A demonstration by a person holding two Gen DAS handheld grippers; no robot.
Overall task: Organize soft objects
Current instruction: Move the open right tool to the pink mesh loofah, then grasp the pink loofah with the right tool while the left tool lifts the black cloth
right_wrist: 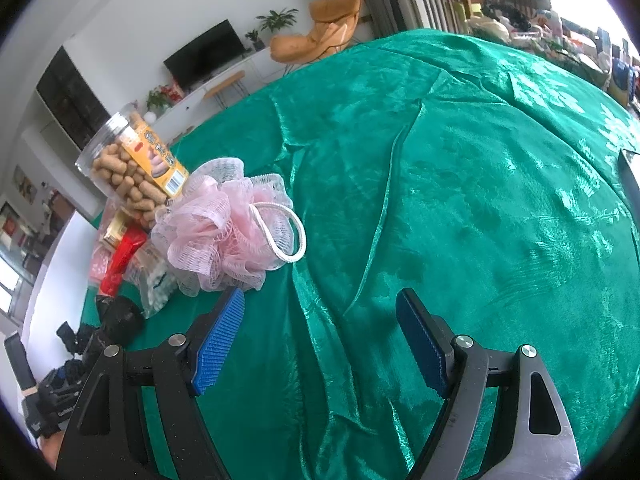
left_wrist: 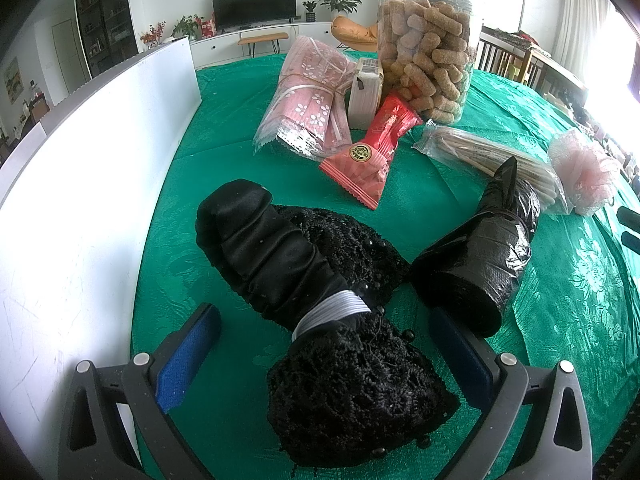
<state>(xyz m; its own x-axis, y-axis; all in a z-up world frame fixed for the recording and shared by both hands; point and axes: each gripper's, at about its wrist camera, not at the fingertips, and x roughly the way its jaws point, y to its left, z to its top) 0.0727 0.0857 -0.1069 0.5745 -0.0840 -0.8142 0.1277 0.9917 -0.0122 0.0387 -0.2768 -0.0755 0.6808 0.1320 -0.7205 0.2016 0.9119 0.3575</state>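
A black hair accessory, satin bow over a lace net with a silver band, lies on the green tablecloth. My left gripper stands open around its near end, and the blue pads stay off the fabric. A pink mesh bath puff with a white cord loop sits ahead and left of my right gripper. That gripper is open with only cloth between its fingers. The puff also shows at the right edge of the left wrist view.
A black roll of plastic bags lies right of the hair accessory. Behind are a red snack packet, pink flowered packs, a clear jar of snacks and a bag of sticks. A white panel walls the left side.
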